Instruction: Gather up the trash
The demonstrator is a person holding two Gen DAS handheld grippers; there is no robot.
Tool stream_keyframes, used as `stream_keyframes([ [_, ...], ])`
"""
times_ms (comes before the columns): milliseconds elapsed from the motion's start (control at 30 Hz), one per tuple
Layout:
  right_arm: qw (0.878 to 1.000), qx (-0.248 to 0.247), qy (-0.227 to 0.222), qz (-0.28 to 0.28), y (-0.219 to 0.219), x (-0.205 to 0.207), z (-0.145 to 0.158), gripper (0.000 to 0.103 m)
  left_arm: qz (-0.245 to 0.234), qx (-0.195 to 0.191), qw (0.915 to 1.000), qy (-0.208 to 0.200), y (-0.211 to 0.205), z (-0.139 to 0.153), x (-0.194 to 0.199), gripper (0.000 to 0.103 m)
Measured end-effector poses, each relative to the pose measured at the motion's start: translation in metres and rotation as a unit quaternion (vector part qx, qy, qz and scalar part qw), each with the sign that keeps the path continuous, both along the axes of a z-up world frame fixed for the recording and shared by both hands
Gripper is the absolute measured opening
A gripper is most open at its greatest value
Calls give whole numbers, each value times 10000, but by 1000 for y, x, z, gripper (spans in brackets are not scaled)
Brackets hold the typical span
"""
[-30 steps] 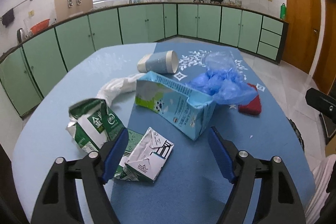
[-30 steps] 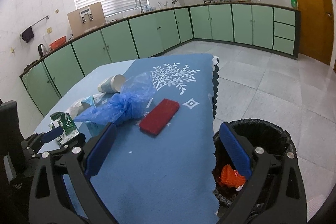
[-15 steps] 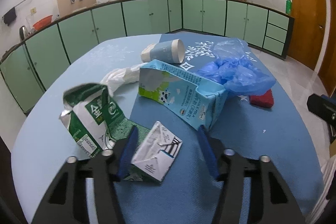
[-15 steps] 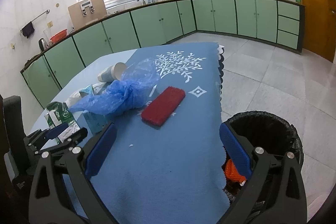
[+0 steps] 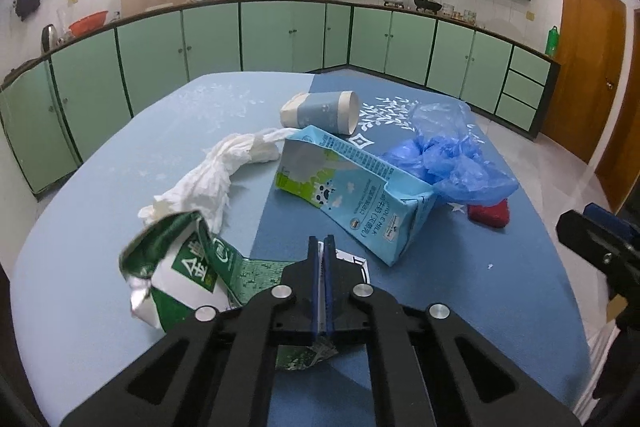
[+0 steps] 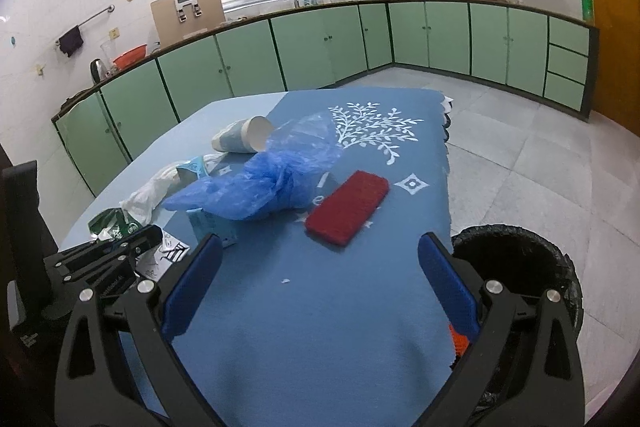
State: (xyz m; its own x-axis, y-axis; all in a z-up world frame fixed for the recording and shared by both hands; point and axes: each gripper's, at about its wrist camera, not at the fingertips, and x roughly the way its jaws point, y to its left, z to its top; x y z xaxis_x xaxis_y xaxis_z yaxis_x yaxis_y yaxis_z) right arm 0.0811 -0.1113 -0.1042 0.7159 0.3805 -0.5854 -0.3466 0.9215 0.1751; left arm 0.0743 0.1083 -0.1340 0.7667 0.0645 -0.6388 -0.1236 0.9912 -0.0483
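Trash lies scattered over the tabletop (image 5: 132,163), which a blue cloth covers. Nearest the left gripper (image 5: 319,259) is a small flattened white carton (image 6: 170,253) at the near left edge; the blue pads are pressed together with the carton's thin white edge pinched between them. Touching that carton on its left is a crushed green carton (image 5: 182,263), torn open at the top, its inside not visible. Beyond it a twisted white paper towel (image 5: 216,175) runs toward the middle of the tabletop. A light-blue whole-milk carton (image 5: 360,199) lies on its side at the centre with its open mouth turned away to the left; what it holds cannot be told. A crumpled blue plastic bag (image 6: 276,179) rests against and partly over the milk carton's right end. A paper cup (image 5: 324,111) lies tipped on its side toward the far edge, its white interior showing. A red scouring pad (image 6: 348,207) lies flat near the right edge, apart from the bag.

The right gripper (image 6: 320,279) hovers over the near right part of the cloth, jaws spread wide with nothing between them. Beside the table's right edge, on the tiled floor, stands a black-lined trash bin (image 6: 516,259); something orange (image 6: 460,343) shows inside it.
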Motion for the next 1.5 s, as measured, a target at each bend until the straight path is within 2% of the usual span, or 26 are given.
stream_keyframes([
  [333,10000,63,18,-58,-6,4,0,96,-91,-94,9999,-9,-5,5,-4,2],
  [400,9999,73,25,-67,-6,3,-1,96,-101,-139,9998,24,-7,5,-3,6],
  [467,9999,76,32,-74,-7,3,-2,96,-111,-143,9998,41,-8,4,-3,20],
  [633,9999,98,36,-126,-11,4,-2,95,-208,-136,9996,96,-15,2,-7,41],
  [867,9997,154,25,-186,-18,3,-2,95,-308,91,9990,297,-30,-11,-15,48],
  [1033,9997,171,51,-185,-19,4,-4,95,-243,338,9989,212,-35,-14,-15,47],
  [1100,9997,166,73,-176,-18,5,-5,95,-136,443,9987,204,-34,-15,-15,33],
  [1167,9997,168,94,-168,-18,5,-6,95,-96,334,9992,174,-28,-15,-14,22],
  [1267,9997,165,131,-138,-15,5,-7,96,-58,160,9998,113,-21,-11,-14,16],
  [1500,9999,132,96,19,-6,3,-3,95,-49,-24,10000,-16,-14,-2,-17,15],
])
